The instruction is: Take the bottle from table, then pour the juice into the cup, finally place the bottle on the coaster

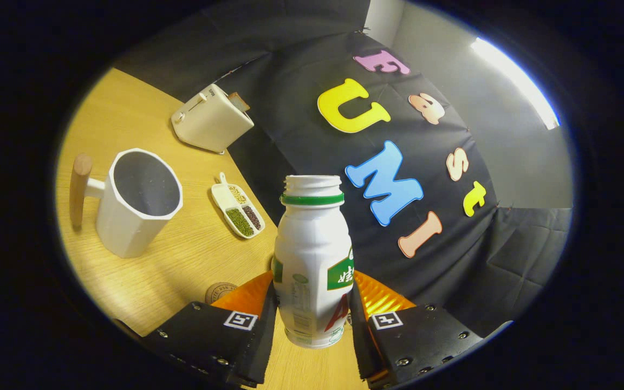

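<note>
My gripper point(312, 319) is shut on a small white bottle point(312, 254) with a green neck ring and an uncapped mouth; both fingers press its lower body. The bottle is lifted off the wooden table point(182, 260) and the whole view is tilted. To the left of the bottle stands a white faceted cup point(137, 203) with a wooden handle, its dark inside showing. A round cork coaster point(220, 291) lies on the table just beside my left finger, partly hidden by it.
A cream toaster point(212, 118) stands at the back of the table near the black cloth wall. A small white divided dish point(237, 205) with beans and grains lies between the cup and the bottle.
</note>
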`<state>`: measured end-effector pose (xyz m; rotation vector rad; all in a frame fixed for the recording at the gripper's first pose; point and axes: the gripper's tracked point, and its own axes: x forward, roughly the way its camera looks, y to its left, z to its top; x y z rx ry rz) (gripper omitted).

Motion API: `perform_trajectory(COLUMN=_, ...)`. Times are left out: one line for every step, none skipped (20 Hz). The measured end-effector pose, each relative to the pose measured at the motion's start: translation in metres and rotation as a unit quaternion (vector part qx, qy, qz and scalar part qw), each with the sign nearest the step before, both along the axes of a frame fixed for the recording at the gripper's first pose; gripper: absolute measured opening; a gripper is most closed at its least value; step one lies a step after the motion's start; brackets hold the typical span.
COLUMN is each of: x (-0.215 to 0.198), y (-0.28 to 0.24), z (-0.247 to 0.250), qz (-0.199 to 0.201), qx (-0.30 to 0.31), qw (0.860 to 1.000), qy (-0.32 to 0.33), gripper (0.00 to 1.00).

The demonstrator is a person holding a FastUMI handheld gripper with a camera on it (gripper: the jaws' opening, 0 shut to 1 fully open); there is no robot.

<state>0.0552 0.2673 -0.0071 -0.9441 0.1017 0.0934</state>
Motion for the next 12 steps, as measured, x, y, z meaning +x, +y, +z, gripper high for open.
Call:
perform_trajectory(x=0.001, y=0.001, z=0.000, qz=0.002, qx=-0.006, qw=1.000, qy=-0.001, gripper=0.62)
perform_trajectory(x=0.002, y=0.003, z=0.001, qz=0.003, qx=-0.013, qw=1.000, qy=-0.003, gripper=0.62)
perform_trajectory(x=0.002, y=0.005, z=0.001, qz=0.005, qx=-0.022, qw=1.000, qy=-0.006, gripper=0.62)
perform_trajectory(x=0.002, y=0.007, z=0.002, qz=0.008, qx=-0.031, qw=0.999, qy=-0.007, gripper=0.62)
perform_trajectory(x=0.003, y=0.007, z=0.003, qz=0.008, qx=-0.040, qw=0.999, qy=-0.009, gripper=0.62)
perform_trajectory(x=0.003, y=0.006, z=0.003, qz=0.008, qx=-0.051, qw=0.999, qy=-0.011, gripper=0.62)
perform_trajectory(x=0.004, y=0.007, z=0.003, qz=0.008, qx=-0.064, qw=0.998, qy=-0.014, gripper=0.62)
perform_trajectory(x=0.003, y=0.007, z=0.005, qz=0.008, qx=-0.077, qw=0.997, qy=-0.019, gripper=0.62)
perform_trajectory(x=0.002, y=0.009, z=0.007, qz=0.010, qx=-0.090, qw=0.996, qy=-0.024, gripper=0.62)
perform_trajectory(x=0.002, y=0.010, z=0.008, qz=0.011, qx=-0.103, qw=0.994, qy=-0.028, gripper=0.62)
perform_trajectory(x=0.001, y=0.011, z=0.009, qz=0.013, qx=-0.114, qw=0.993, qy=-0.032, gripper=0.62)
perform_trajectory(x=0.000, y=0.013, z=0.009, qz=0.015, qx=-0.124, qw=0.992, qy=-0.034, gripper=0.62)
